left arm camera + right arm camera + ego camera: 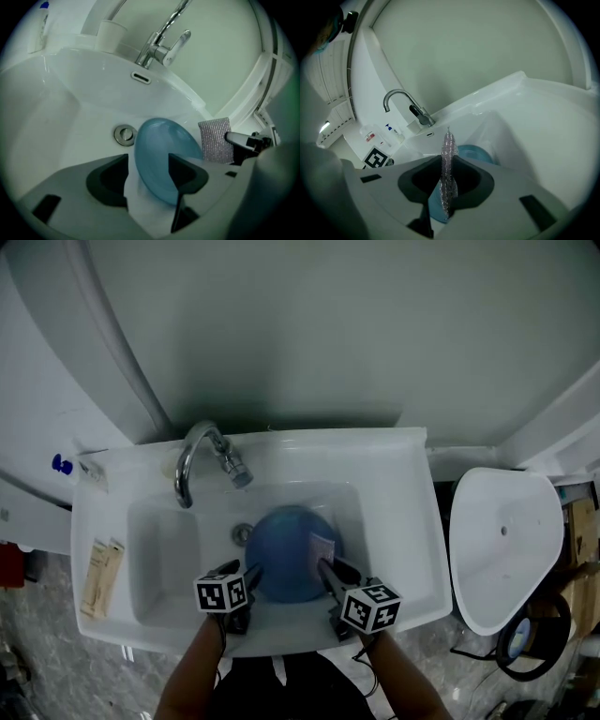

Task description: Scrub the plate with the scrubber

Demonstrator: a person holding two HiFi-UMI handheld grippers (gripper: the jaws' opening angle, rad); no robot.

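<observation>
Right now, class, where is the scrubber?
In the head view, the scrubber is in the sink, right of centre, pinched in the right claw by the right side of the blue plate.

L claw point(148, 159), R claw point(447, 161): grey; b/w cubes point(223, 592).

A small bathroom: a white washbasin point(403, 521) with a chrome faucet point(192, 460) and round drain point(243, 533) sits against curved pale wall panels point(328, 324). A blue-capped tube point(89, 471) lies on its ledge, and what looks like a toilet lid point(502, 549) stands just beside it.
</observation>
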